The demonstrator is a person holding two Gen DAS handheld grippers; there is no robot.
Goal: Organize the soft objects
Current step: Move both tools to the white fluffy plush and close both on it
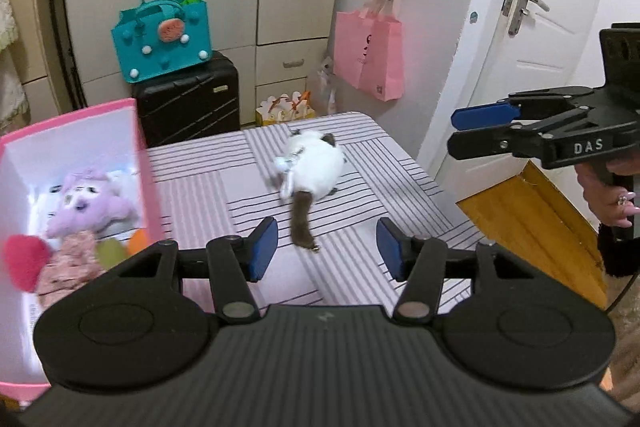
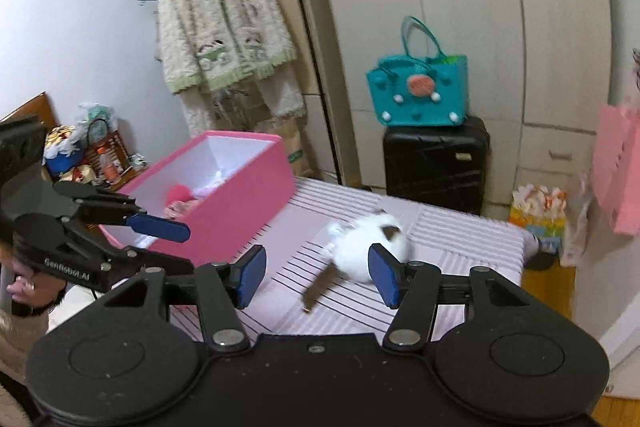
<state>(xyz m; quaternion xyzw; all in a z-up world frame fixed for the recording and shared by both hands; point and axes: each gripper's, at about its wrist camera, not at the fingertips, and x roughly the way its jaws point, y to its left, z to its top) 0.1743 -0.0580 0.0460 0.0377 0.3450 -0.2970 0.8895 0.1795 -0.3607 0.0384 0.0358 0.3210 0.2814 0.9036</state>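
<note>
At twelve o'clock on your striped worktop (image 1: 400, 163): white plush cat (image 1: 316, 165), brown tail.
Pink box (image 1: 80, 115) at nine o'clock holds a purple plush (image 1: 90, 205); both your tools, left tool (image 1: 326, 253) and right tool (image 2: 318, 275), are spread and empty.

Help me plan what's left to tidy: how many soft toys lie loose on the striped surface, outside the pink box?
1: the white plush cat with a brown tail lies on the striped surface, apart from the pink box. Nothing else loose shows, though the grippers hide its near edge.

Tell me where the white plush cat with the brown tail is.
The white plush cat lies on the striped bed, centre of both wrist views, right of the pink box, untouched.
</note>
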